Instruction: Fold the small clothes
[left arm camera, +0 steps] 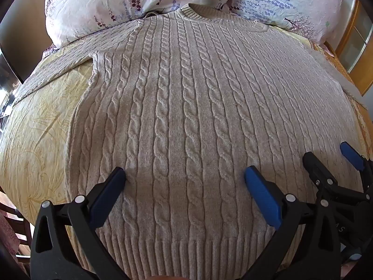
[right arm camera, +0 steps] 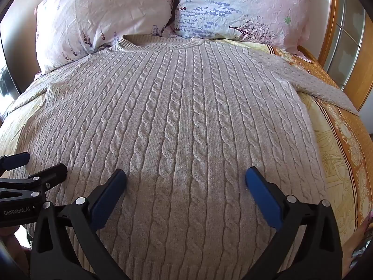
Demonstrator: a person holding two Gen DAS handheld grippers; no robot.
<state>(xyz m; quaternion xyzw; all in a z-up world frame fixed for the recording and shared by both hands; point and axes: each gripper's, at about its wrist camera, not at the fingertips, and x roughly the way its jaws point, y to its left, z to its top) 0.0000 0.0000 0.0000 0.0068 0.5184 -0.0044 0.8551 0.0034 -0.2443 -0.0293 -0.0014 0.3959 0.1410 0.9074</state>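
Knitwear fills both views: a beige cable-knit sweater (left arm camera: pixel 186 107) lies flat and face up on the pale yellow patterned bedspread (left arm camera: pixel 35 140), its ribbed collar (left arm camera: pixel 200 11) at the far end against two pink and blue floral pillows (right arm camera: pixel 105 18), its ribbed hem nearest us. We take that layout as deliberate, since a garment spread smooth with both sleeves out to the sides gives clean fold lines. The left sleeve (left arm camera: pixel 58 63) runs off toward the far left, and the right sleeve (right arm camera: pixel 321 81) drapes toward the orange border of the bedspread near the wooden bed frame (right arm camera: pixel 331 23). Our left gripper (left arm camera: pixel 185 175) hovers low over the near part of the body with its blue-padded fingers (left arm camera: pixel 261 196) spread wide, holding nothing; our right gripper (right arm camera: pixel 186 175) sits just beside it to the right, likewise spread and empty (whether the tips brush the knit we cannot tell). We judge folding has not begun, and both tools wait centred near the hem, from where each can reach out to its own side.
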